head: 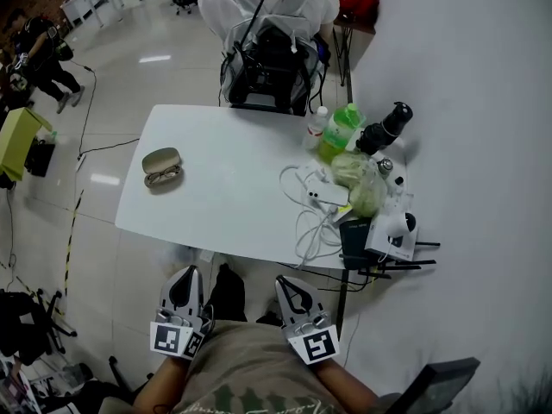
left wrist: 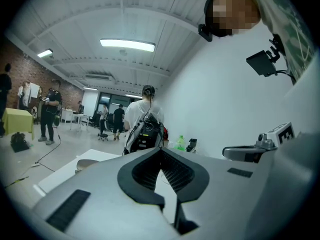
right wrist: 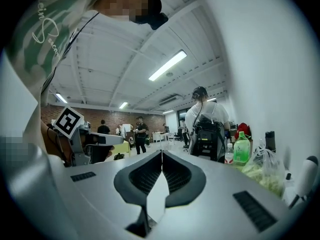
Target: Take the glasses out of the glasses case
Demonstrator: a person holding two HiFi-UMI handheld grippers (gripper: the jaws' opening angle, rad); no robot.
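The tan glasses case (head: 161,166) lies open on the left part of the white table (head: 233,201), with glasses showing in its near half. Both grippers hang below the table's near edge, close to my body and far from the case. My left gripper (head: 185,274) is shut with nothing in it, and so is my right gripper (head: 285,285). In the left gripper view the jaws (left wrist: 161,152) meet at the tips, and the case (left wrist: 88,163) peeks over the left jaw. The right gripper (right wrist: 161,154) has its jaws pressed together in its own view.
Clutter fills the table's right end: a green bottle (head: 339,131), a black microscope (head: 387,126), a plastic bag (head: 360,182), white cables (head: 312,218) and a white camera (head: 394,232). A person with a backpack (head: 268,62) stands at the far edge. A white wall runs along the right.
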